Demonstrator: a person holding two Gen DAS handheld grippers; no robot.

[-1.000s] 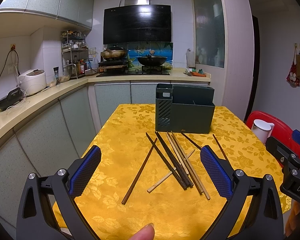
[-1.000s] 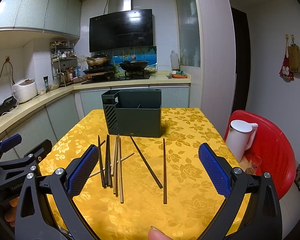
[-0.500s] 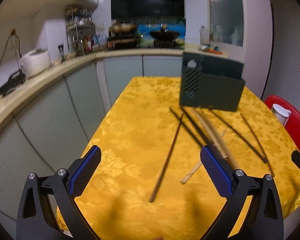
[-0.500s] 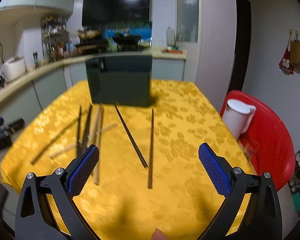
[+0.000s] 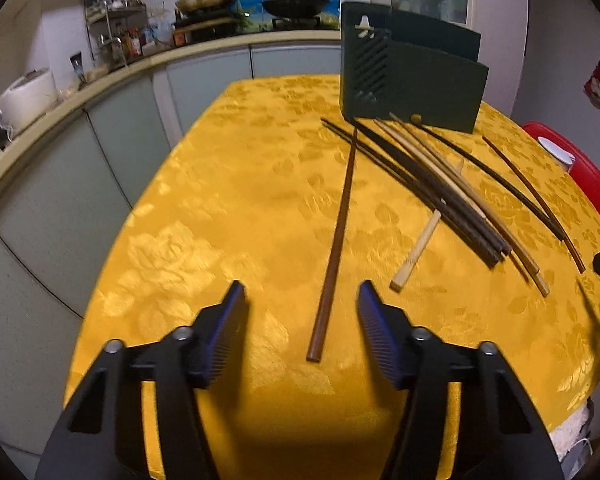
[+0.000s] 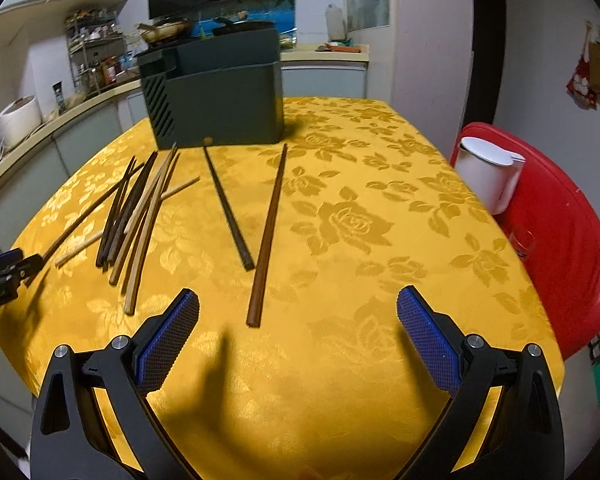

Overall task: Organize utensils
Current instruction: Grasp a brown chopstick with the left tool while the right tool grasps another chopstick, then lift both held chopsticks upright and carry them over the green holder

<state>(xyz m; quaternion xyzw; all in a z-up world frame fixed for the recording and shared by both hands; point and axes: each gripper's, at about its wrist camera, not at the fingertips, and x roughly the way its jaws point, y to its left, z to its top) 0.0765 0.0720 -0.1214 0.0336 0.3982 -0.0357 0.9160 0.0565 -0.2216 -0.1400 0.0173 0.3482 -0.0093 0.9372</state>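
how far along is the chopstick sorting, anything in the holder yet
Done: nothing that shows; no chopstick tips rise above the dark green utensil holder, though its inside is hidden. In hand: nothing. The left tongs are open around the near end of a reddish-brown chopstick; the right tongs are open by another brown chopstick. Left: every chopstick, including the pile on the yellow tablecloth.

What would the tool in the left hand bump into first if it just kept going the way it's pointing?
Probably the lone brown chopstick. Its near end lies on the yellow tablecloth just ahead of the open left tool, between its fingers. Height above the cloth is hard to judge, so it might touch the cloth first.
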